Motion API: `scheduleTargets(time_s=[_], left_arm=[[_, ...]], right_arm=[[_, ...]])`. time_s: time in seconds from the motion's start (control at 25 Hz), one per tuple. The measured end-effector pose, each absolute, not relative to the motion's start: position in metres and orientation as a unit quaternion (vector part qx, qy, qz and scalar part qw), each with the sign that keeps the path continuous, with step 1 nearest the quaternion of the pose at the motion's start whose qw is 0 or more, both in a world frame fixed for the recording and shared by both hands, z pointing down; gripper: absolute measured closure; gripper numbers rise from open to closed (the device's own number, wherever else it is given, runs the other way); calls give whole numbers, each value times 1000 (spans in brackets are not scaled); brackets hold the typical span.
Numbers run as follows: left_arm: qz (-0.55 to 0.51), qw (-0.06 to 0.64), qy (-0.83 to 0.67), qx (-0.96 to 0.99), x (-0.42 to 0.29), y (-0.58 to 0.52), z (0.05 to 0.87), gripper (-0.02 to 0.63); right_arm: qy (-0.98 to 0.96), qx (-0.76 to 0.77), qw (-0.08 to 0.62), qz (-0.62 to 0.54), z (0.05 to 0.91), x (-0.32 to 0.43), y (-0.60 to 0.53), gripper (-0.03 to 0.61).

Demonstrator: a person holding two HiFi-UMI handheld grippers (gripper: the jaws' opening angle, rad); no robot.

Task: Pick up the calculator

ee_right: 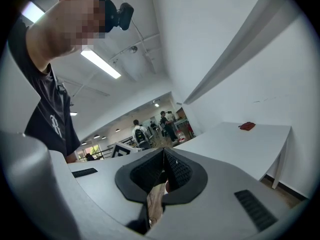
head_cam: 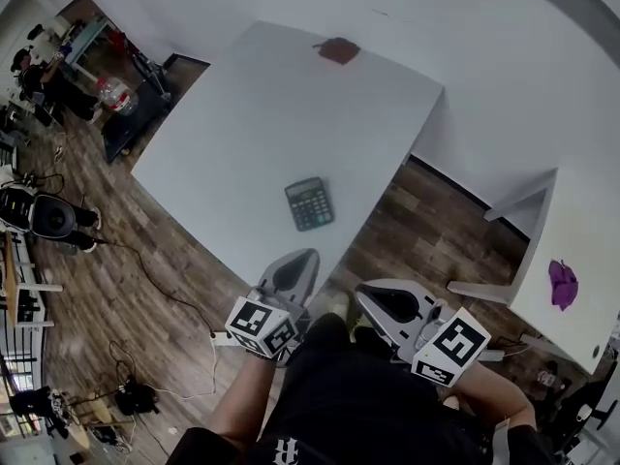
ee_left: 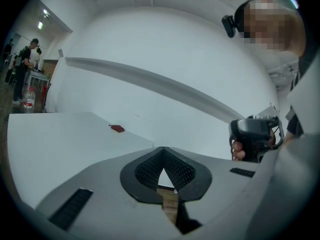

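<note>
calculator point(head_cam: 309, 203): flat on table point(head_cam: 242, 105), near edge, untouched
left gripper point(head_cam: 294, 271): jaws closed, empty, parked near body
right gripper point(head_cam: 389, 301): same, closed, empty; likely pre-approach

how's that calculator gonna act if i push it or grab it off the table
Probably stiff: the calculator looks like a flat, hard slab, unlikely to flop. Lying flat on the smooth white table, it would likely slide, not tip or roll, if pushed. Its low profile may make gripping an edge awkward.
</note>
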State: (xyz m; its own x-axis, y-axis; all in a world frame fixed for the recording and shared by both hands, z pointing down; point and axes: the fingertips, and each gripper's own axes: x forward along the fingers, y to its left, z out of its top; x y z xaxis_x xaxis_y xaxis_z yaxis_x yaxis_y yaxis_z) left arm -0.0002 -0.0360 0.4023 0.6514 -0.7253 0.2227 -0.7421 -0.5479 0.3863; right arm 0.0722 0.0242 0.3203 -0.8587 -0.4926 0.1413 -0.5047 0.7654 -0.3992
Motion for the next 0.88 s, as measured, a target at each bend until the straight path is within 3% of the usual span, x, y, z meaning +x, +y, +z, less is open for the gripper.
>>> scheduleTargets(time_s=[0.76,0.88], left_arm=[[79,252,-407,874,-87,-197,564,605],[93,252,-389,881,-92,-213,584,544]], right_arm=[[-922,219,99,304,386,31,-74,566],[-918,217,105,314,397,21,-88,566]])
